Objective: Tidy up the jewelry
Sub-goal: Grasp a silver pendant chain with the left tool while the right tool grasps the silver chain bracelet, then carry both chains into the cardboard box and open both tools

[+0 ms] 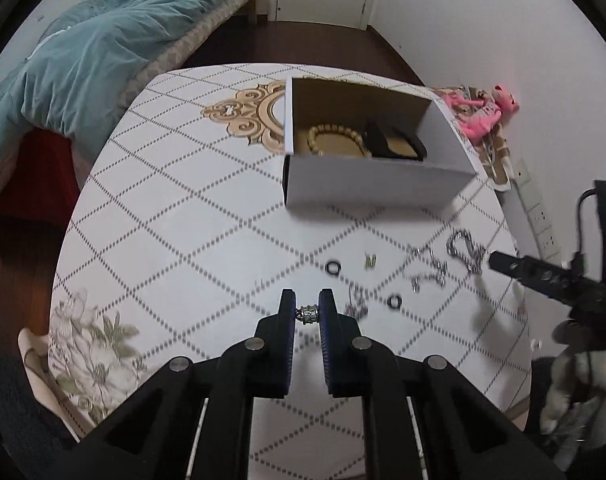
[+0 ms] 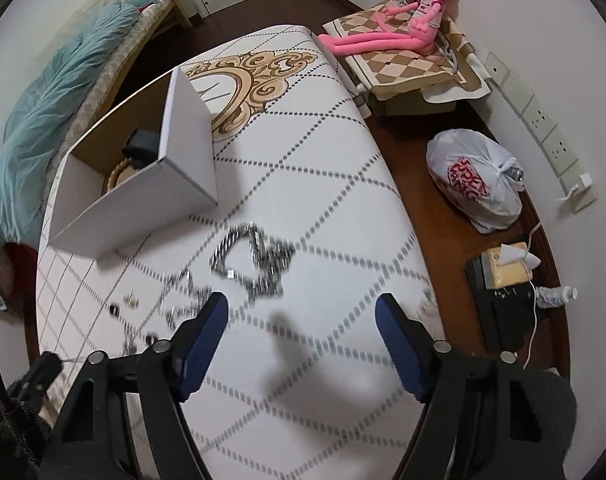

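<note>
A small silver bead, barrel-shaped and ridged, is pinched between the tips of the left gripper, raised a little off the white table, near the front edge. Its long axis runs left to right, straight across the gap, so each end bears on a blue pad. The jaws are nearly closed, only the bead's length apart.

From here the sensible thing is to carry it far and slightly right to the open cardboard box, clear the near wall, and release low over the floor so it doesn't bounce out. Steady pressure matters: a round bead held end to end could pop sideways.

Inside the box sit a wooden bead bracelet and something black, perhaps a pouch; I can't tell.

On the table right of the bead lie 2 dark rings, a tiny gold piece and a tangled silver chain, blurred in both views.

The right gripper hovers over the chain, jaws spread wide, holding nothing.
</note>
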`<state>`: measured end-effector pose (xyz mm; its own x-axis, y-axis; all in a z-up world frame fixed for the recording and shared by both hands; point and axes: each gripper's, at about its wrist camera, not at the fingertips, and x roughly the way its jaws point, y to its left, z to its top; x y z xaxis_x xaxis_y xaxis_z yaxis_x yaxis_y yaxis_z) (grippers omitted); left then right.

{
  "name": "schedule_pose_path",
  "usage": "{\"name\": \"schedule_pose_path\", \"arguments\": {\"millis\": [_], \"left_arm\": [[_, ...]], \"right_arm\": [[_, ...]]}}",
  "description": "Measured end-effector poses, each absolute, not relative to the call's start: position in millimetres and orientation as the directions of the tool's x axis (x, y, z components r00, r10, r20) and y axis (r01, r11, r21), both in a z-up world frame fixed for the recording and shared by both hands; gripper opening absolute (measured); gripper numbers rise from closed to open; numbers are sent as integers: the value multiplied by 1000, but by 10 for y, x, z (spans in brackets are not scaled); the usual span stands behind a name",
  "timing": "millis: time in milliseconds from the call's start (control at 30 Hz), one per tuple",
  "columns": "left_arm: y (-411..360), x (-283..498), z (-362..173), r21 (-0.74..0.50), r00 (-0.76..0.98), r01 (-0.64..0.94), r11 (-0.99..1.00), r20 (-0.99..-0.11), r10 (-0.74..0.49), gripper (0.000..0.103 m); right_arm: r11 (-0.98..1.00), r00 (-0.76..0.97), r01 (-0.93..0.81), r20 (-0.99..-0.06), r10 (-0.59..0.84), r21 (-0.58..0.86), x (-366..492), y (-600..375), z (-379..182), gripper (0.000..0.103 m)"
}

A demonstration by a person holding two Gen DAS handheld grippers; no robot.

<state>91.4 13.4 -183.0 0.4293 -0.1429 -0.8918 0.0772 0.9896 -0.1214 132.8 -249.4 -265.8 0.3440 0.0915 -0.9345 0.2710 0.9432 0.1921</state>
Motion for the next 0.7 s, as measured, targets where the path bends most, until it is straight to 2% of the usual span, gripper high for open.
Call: {"name": "schedule_pose_path", "arguments": {"millis": [133, 167, 200, 233, 267, 333, 500, 700], "left_arm": [[117, 1098, -1894, -121, 426, 81, 989, -893, -144, 9], [103, 1114, -1897, -121, 424, 84, 989, -894, -145, 9], [97, 1133, -1904, -120, 422, 87, 989, -895, -146, 9], [88, 1137, -1907, -122, 419, 90, 988, -896, -149, 9], [80, 1136, -1909, -124, 417, 94, 988, -896, -152, 9], [62, 1129, -1905, -126, 414, 97, 987, -897, -155, 9], [91, 1110, -1796, -161, 413, 103, 982, -891, -189, 9], [111, 1103, -1407, -208, 458, 133, 969, -854, -246, 9]], "right_arm": [[957, 346, 250, -937, 54, 147, 1551, -2395, -2805, 61], [965, 358, 227, -933, 42, 130, 1573, -2349, -2808, 46], [973, 365, 209, -931, 19, 101, 1587, -2306, -2809, 41], [977, 380, 181, -924, 34, 111, 1597, -2262, -2798, 19], [977, 382, 171, -923, 55, 129, 1602, -2246, -2788, 11], [978, 382, 162, -922, 58, 128, 1594, -2219, -2755, 10], [952, 419, 175, -894, 159, 251, 1430, -2269, -2538, 10], [929, 474, 132, -845, 248, 347, 1248, -2251, -2070, 10]]}}
